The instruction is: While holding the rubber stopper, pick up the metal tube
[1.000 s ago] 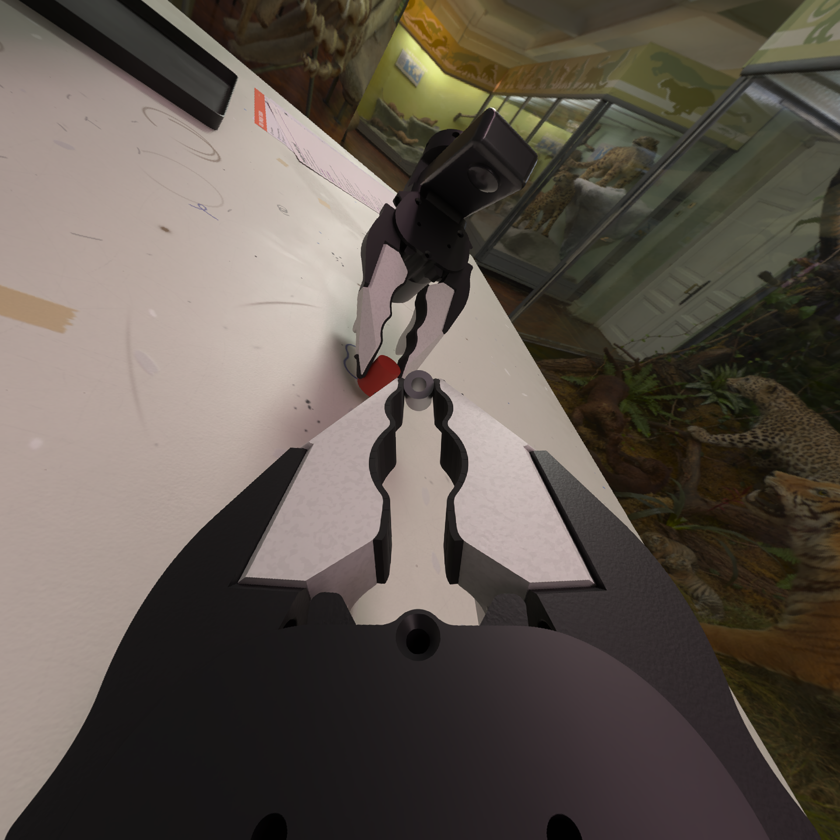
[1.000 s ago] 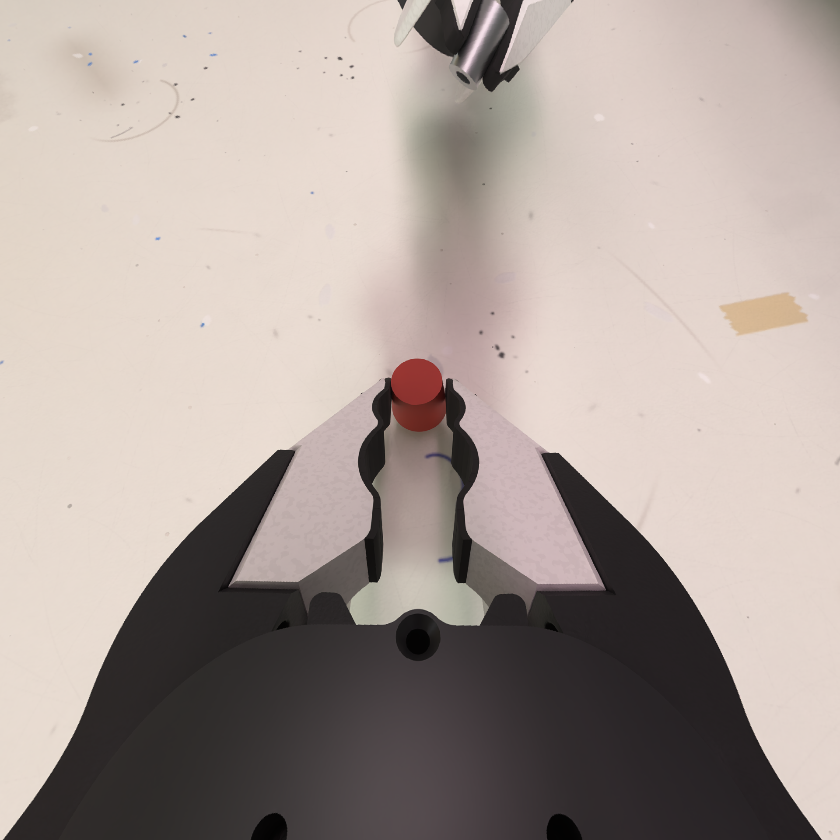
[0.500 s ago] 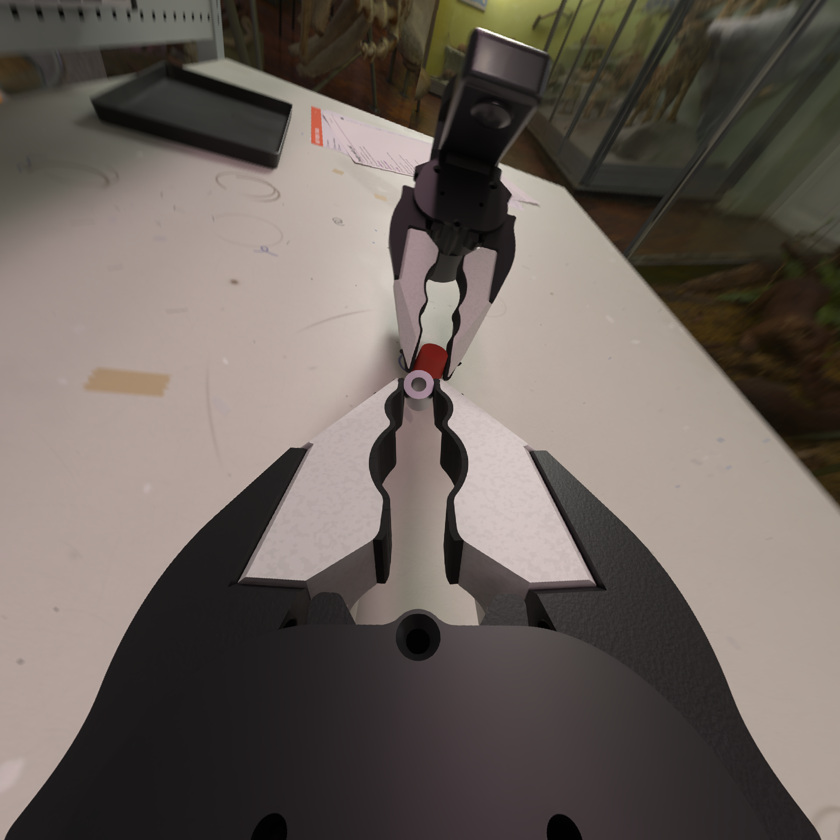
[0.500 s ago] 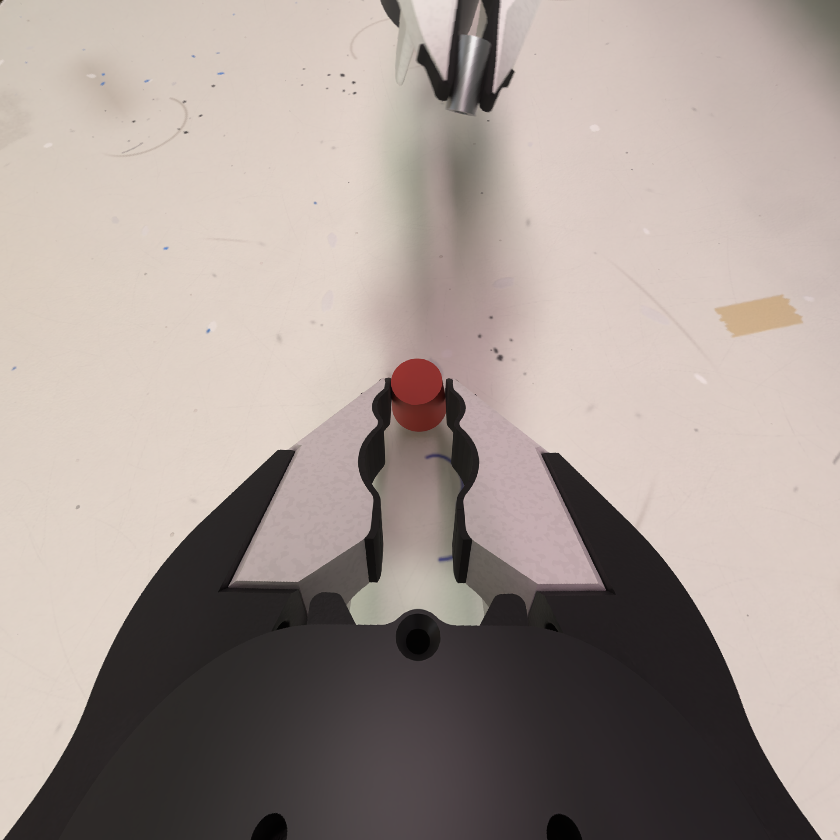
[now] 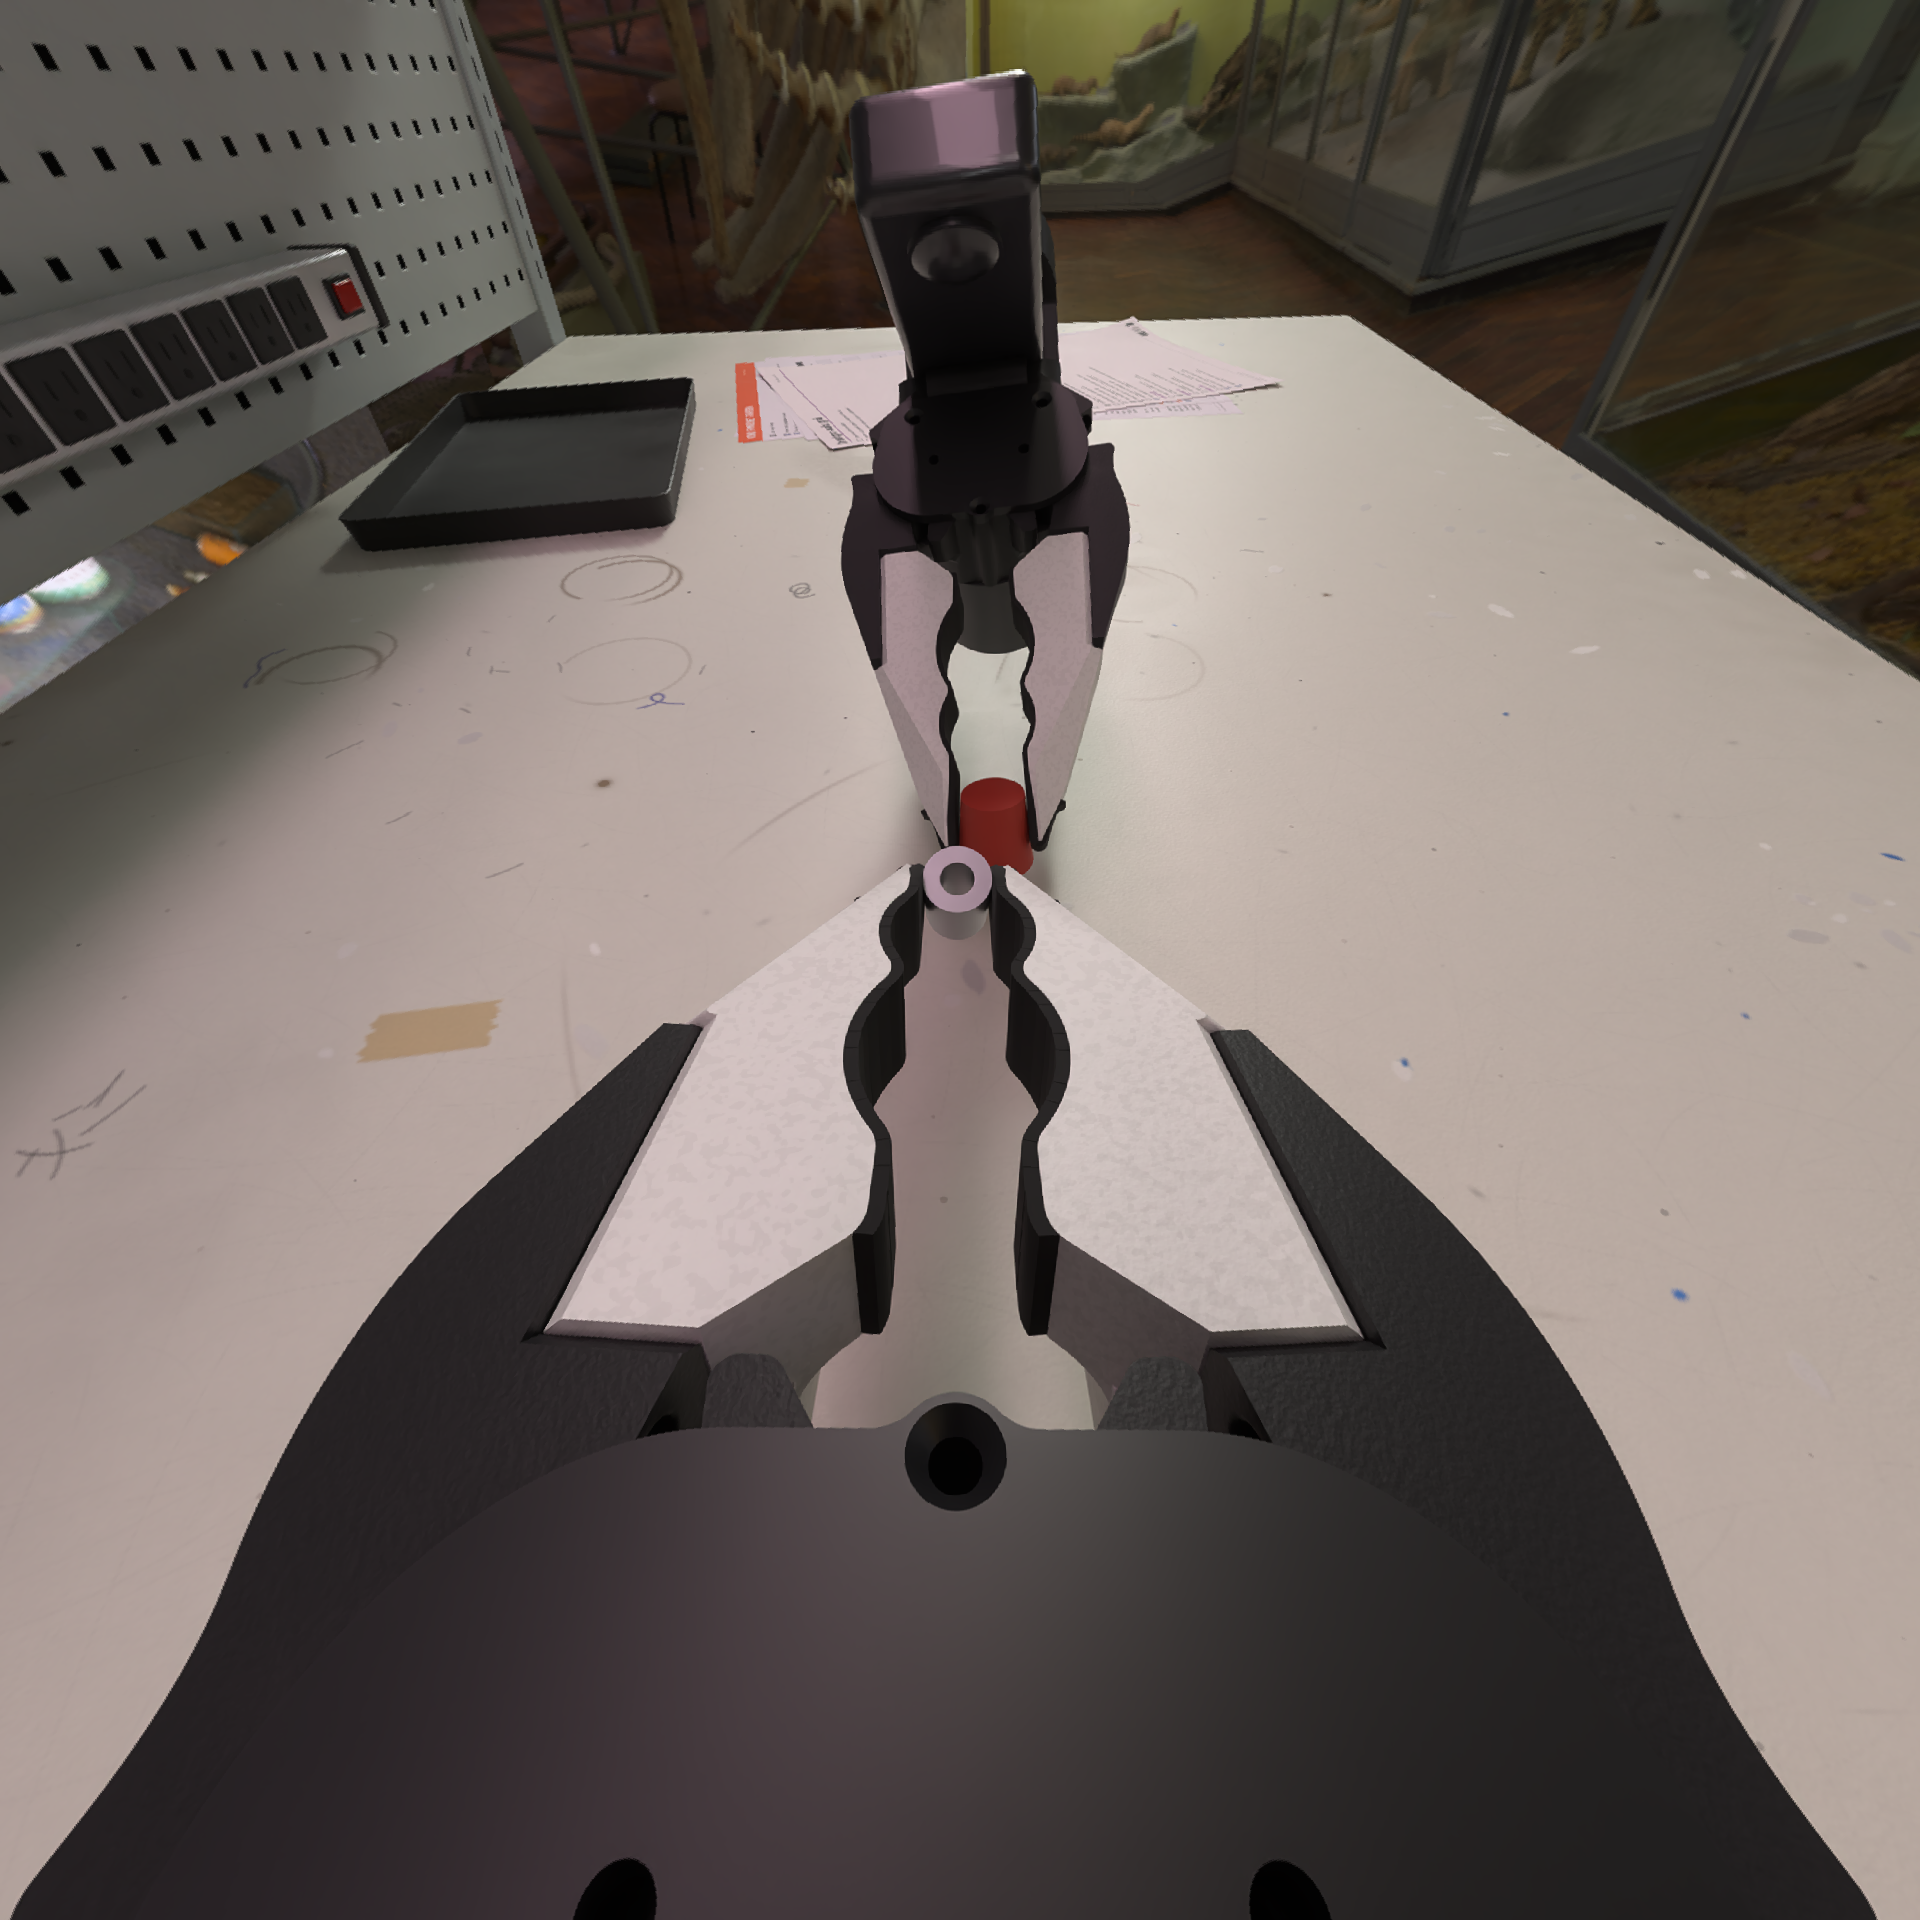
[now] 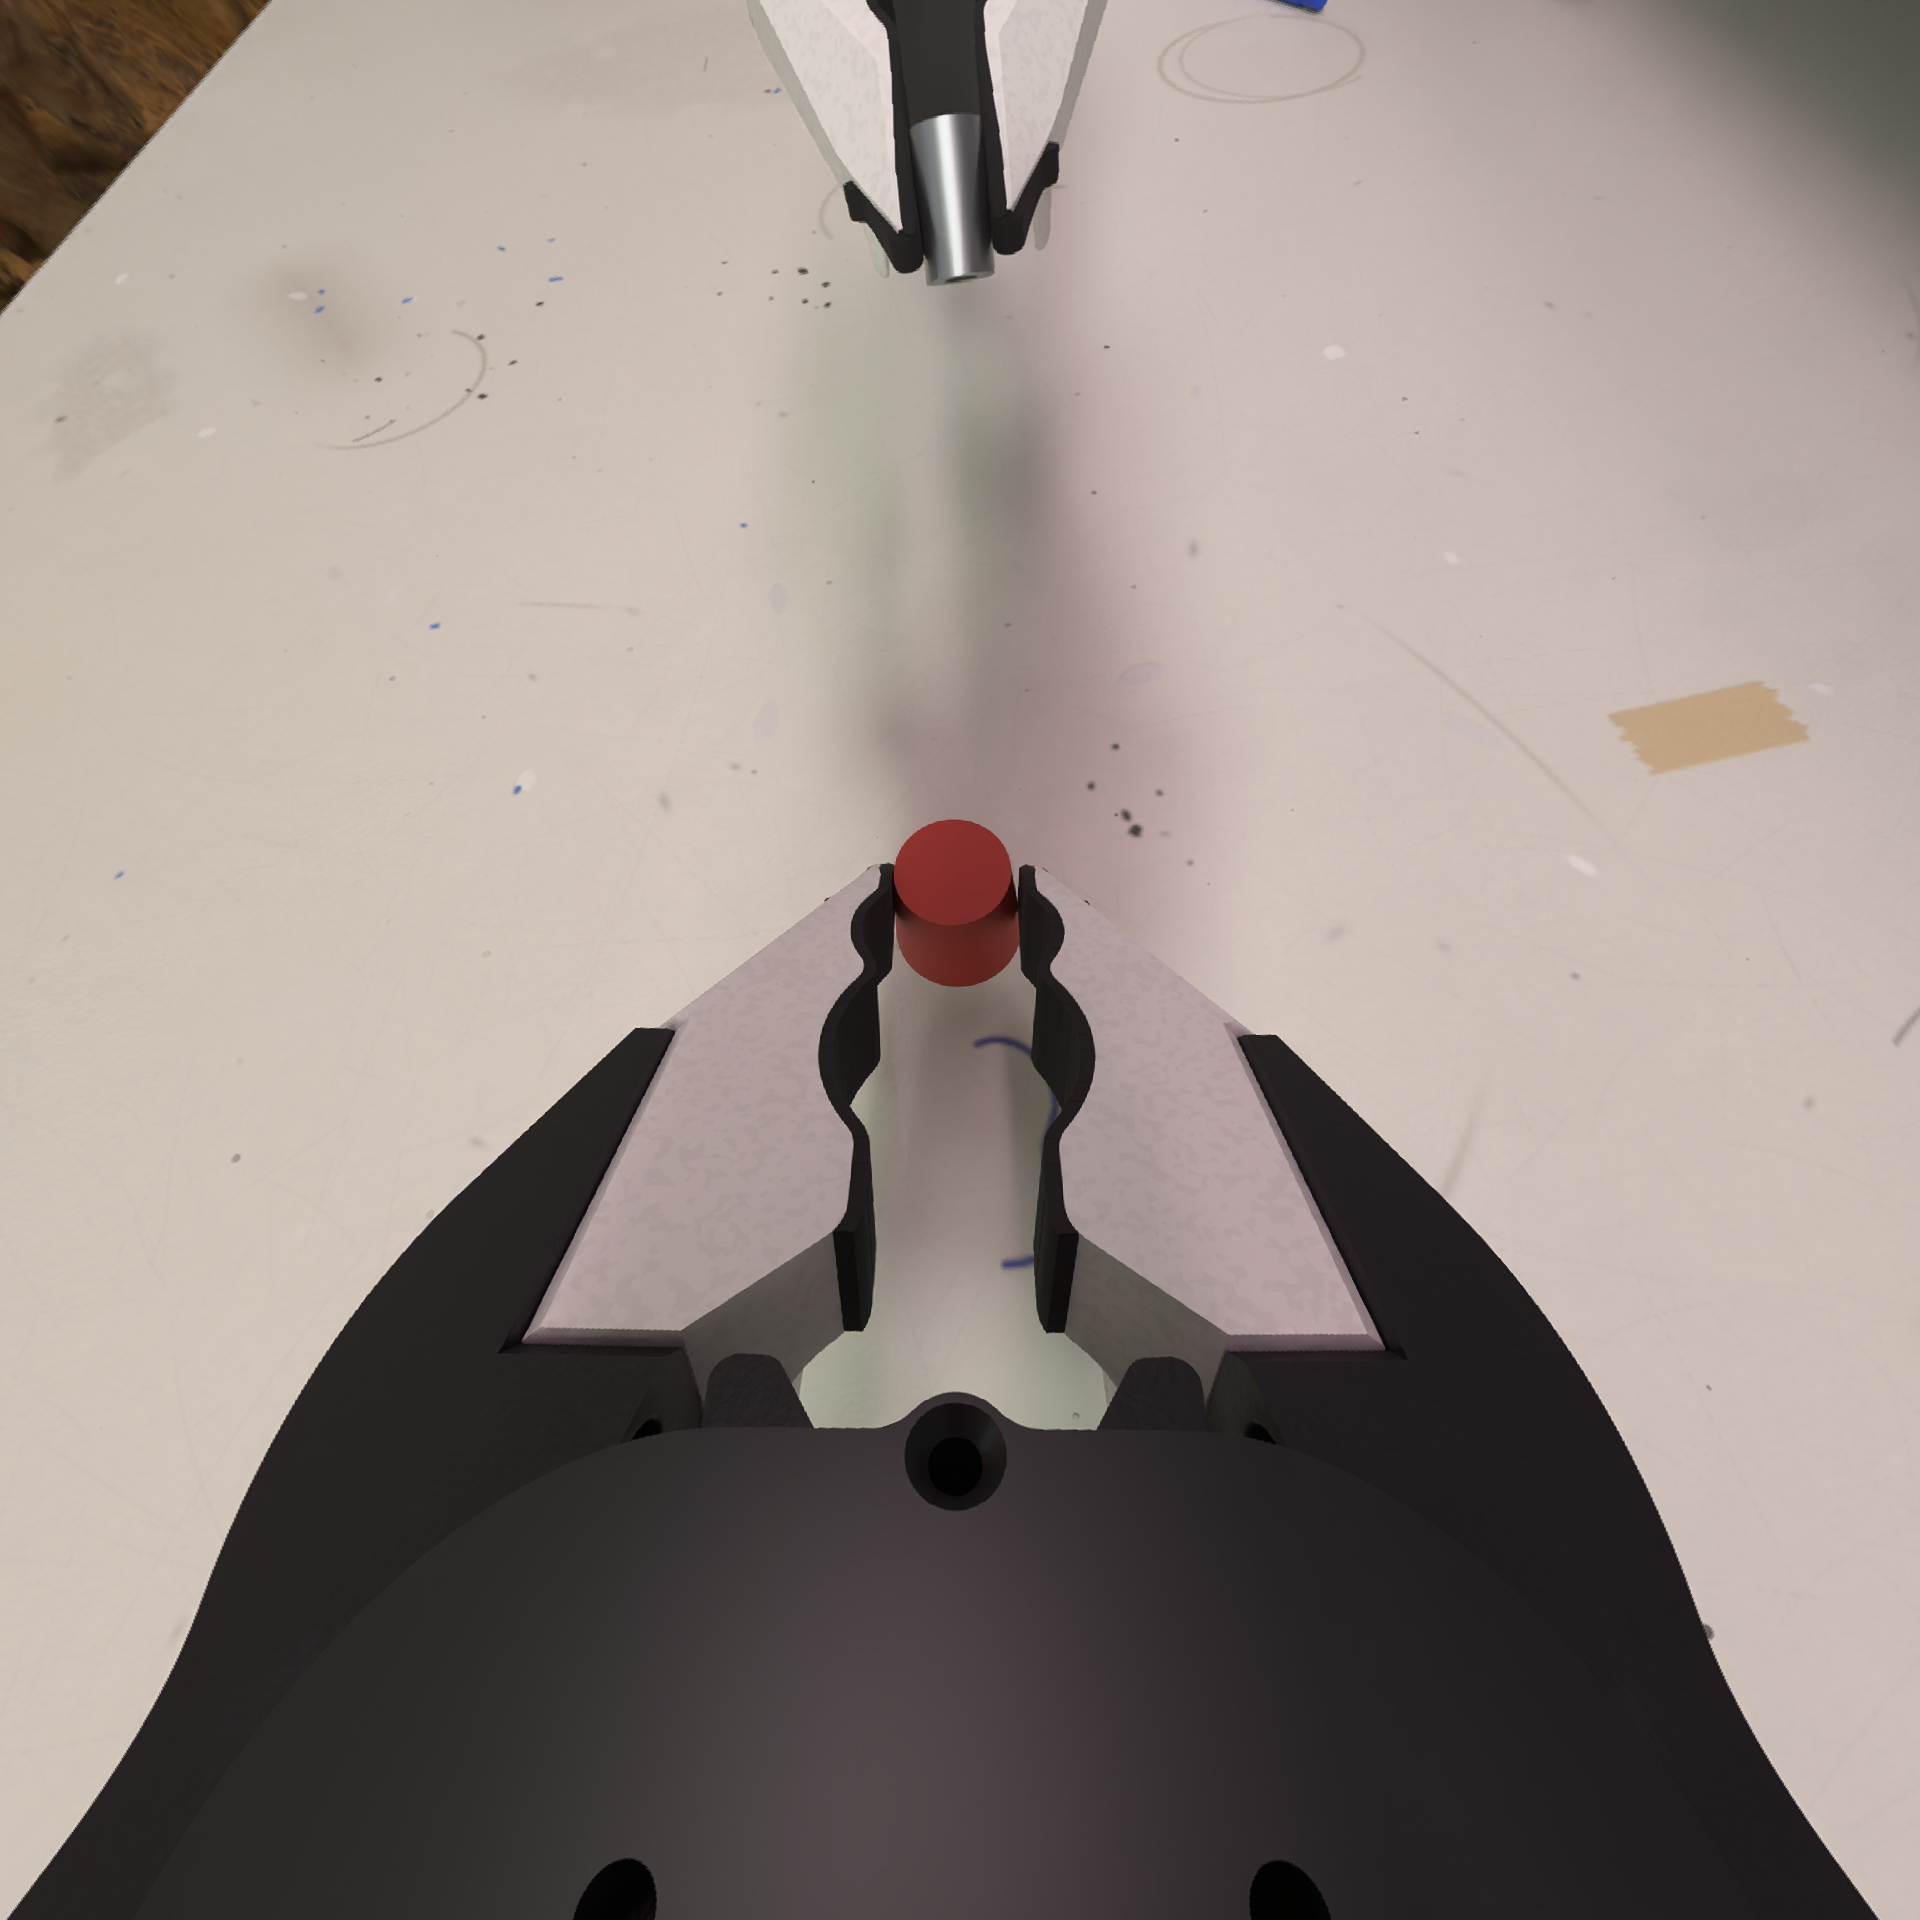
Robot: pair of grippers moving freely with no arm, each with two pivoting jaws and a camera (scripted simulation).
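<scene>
My left gripper (image 5: 957, 896) is shut on the metal tube (image 5: 957, 889), a short grey tube whose open end faces the camera, held above the white table (image 5: 312, 883). My right gripper (image 6: 954, 906) is shut on the red rubber stopper (image 6: 954, 902) at its fingertips. In the left wrist view the right gripper (image 5: 992, 826) points down at the table just beyond the tube, with the stopper (image 5: 992, 821) between its tips. In the right wrist view the left gripper (image 6: 951, 223) shows at the top edge, holding the tube (image 6: 954, 203).
A black tray (image 5: 540, 462) lies at the back left of the table. Papers (image 5: 1132, 384) lie at the far edge. A pegboard with a power strip (image 5: 166, 353) stands at the left. A strip of tan tape (image 5: 431, 1031) is on the table. The table's right edge (image 5: 1714, 540) drops off to the floor.
The left gripper, still holding the tube, has swung and levelled its view so it faces the right gripper head-on. The right gripper with the stopper has stayed nearly still.
</scene>
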